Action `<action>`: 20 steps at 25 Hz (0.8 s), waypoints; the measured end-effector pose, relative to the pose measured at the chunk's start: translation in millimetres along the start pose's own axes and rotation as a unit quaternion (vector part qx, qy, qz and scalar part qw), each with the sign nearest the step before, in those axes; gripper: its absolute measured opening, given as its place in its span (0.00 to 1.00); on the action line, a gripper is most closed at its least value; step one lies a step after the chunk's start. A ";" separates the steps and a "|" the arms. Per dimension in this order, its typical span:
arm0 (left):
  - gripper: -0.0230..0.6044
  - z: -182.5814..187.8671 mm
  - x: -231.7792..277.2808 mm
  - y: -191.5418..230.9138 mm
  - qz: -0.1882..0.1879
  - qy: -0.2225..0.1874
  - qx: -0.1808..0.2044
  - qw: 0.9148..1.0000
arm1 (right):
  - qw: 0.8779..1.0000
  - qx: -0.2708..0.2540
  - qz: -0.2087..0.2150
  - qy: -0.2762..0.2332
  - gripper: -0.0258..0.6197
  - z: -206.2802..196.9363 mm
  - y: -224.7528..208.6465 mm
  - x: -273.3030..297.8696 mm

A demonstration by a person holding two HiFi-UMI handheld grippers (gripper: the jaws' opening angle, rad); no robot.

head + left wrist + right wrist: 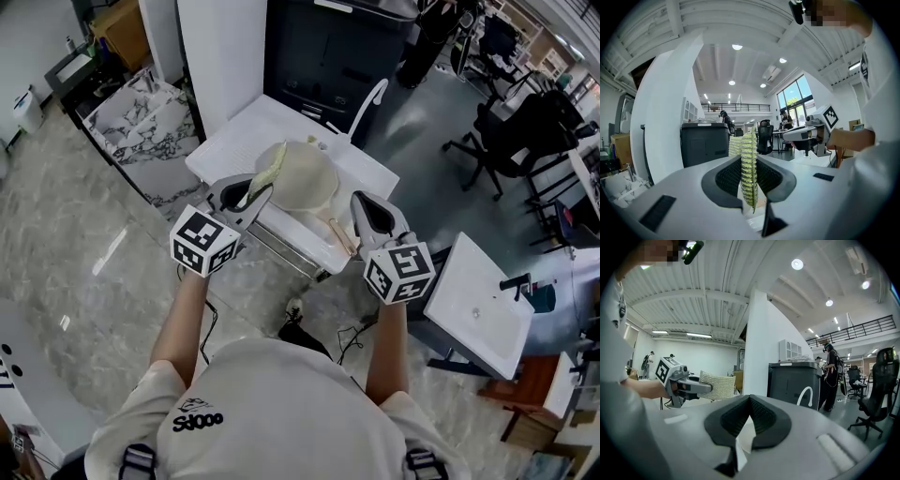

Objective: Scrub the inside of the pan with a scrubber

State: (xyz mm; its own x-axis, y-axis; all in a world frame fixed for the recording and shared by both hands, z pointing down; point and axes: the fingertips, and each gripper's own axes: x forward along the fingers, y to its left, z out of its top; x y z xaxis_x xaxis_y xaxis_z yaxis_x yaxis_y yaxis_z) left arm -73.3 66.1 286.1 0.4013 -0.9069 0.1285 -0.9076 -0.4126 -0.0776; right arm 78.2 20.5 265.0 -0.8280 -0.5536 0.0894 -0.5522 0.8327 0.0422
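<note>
The cream pan [309, 178] sits on the white desk [225, 141] at 12 o'clock, with what seems its handle [338, 235] pointing to 5 o'clock. The mesh scrubber [749, 143], likely light, soft and springy, wants a deep pinch. My left claw [750, 161] is clamped on its edge, and my right claw [749, 404] is closed on nothing. Only the head view shows the pan.
</note>
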 end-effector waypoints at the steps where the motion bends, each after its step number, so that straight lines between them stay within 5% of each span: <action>1: 0.15 -1.1 7.0 1.7 0.001 0.002 -0.001 1.000 | 1.000 0.001 0.002 0.001 0.05 -1.6 -5.8 3.0; 20: 0.15 -2.8 110.9 27.9 0.021 0.035 -0.006 0.999 | 1.000 0.012 0.024 0.014 0.05 -14.5 -103.3 52.2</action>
State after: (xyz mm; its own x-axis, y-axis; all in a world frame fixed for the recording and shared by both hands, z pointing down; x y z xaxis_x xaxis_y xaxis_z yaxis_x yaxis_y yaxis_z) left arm -54.5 -45.8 300.9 0.3534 -0.9150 0.1945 -0.9252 -0.3726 -0.0720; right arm 93.4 -94.2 279.7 -0.8505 -0.5123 0.1187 -0.5146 0.8573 0.0128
